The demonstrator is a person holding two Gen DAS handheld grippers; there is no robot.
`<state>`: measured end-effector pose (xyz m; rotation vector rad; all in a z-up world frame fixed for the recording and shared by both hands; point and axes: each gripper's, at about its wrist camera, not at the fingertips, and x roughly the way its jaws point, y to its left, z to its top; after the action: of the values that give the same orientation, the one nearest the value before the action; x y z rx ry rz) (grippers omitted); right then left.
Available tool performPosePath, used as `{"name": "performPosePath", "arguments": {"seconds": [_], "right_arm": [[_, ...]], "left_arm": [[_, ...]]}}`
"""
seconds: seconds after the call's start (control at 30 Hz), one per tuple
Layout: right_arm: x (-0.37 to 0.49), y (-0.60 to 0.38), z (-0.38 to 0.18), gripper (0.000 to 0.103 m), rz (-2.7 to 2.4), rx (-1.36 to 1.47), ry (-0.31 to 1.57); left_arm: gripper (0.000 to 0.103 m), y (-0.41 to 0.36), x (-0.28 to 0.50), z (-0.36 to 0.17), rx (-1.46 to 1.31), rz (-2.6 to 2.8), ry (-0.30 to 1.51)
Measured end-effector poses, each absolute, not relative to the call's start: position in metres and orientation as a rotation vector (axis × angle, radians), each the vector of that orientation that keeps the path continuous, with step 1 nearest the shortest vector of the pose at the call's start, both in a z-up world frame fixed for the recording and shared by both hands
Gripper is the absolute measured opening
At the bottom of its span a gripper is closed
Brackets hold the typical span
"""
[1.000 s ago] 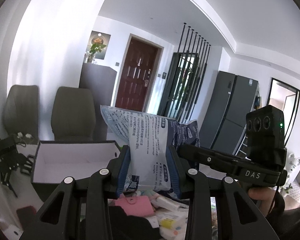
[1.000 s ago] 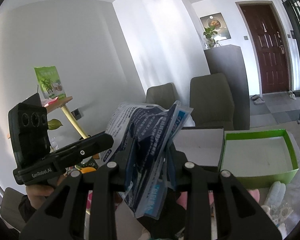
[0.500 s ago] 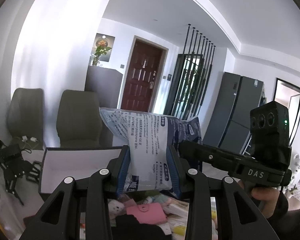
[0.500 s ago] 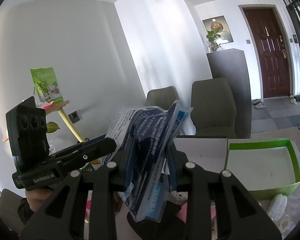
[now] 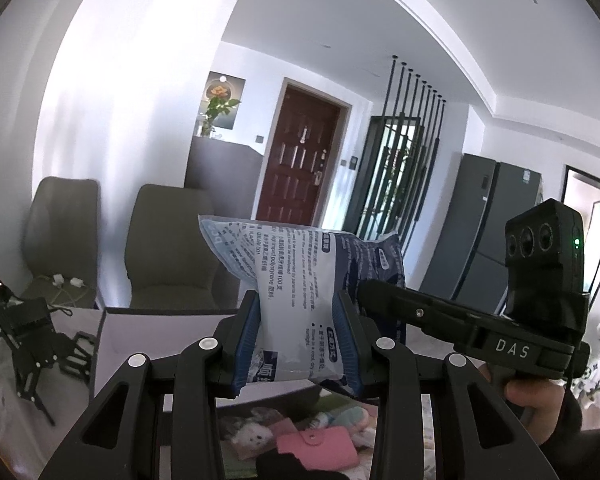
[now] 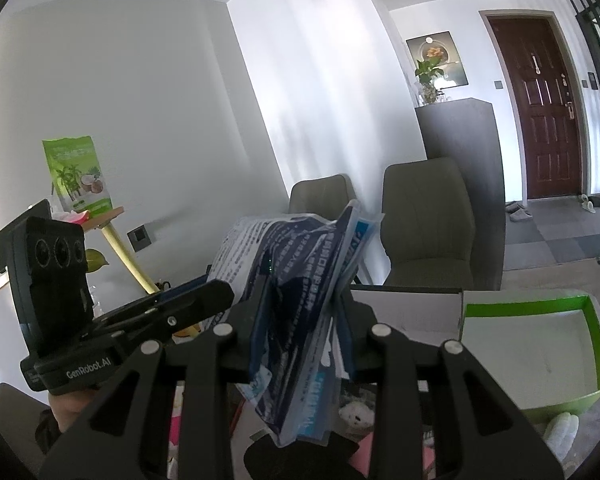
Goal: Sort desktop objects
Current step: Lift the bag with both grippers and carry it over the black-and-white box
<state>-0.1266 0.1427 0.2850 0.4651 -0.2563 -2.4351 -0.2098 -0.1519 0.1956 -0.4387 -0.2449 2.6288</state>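
Observation:
Both grippers hold one blue-and-white plastic bag [image 5: 296, 280] up in the air above the table. My left gripper [image 5: 296, 344] is shut on its lower white part, blue pads pressing either side. In the right wrist view the same plastic bag [image 6: 300, 280] looks crumpled and folded, and my right gripper [image 6: 304, 340] is shut on it. Each gripper appears in the other's view: the right gripper body [image 5: 500, 332] at right, the left gripper body [image 6: 100, 320] at left, each held by a hand.
A dark box with a white inside [image 5: 140, 332] and a green box [image 6: 596, 344] stand open on the table. Below lie a pink wallet [image 5: 320, 448], a small plush toy [image 5: 252, 436] and other small items. A black robot toy [image 5: 20, 340] sits at left. Two chairs stand behind.
Both grippers have travelled sideways with the bag held between them; the boxes and chairs have shifted across the views. The grip on the bag looks unchanged.

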Motion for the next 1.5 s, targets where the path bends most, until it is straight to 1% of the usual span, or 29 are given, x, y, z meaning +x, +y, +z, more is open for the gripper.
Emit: {"name": "performPosePath", "arguments": {"seconds": [0.5, 0.93, 1.17, 1.5], "right_arm": [[-0.185, 0.111, 0.278, 0.033, -2.410, 0.515, -0.237], [-0.238, 0.072, 0.247, 0.033, -2.375, 0.605, -0.241], [-0.269, 0.060, 0.234, 0.033, -2.371, 0.672, -0.257], [-0.292, 0.044, 0.213, 0.033, -2.376, 0.750, -0.229]], "left_arm": [[0.037, -0.177, -0.254, 0.185, -0.444, 2.674, -0.337], [0.037, -0.210, -0.298, 0.155, -0.493, 2.729, -0.483], [0.037, -0.221, -0.325, 0.136, -0.566, 2.730, -0.547], [0.037, -0.225, -0.347, 0.112, -0.688, 2.762, -0.570]]}}
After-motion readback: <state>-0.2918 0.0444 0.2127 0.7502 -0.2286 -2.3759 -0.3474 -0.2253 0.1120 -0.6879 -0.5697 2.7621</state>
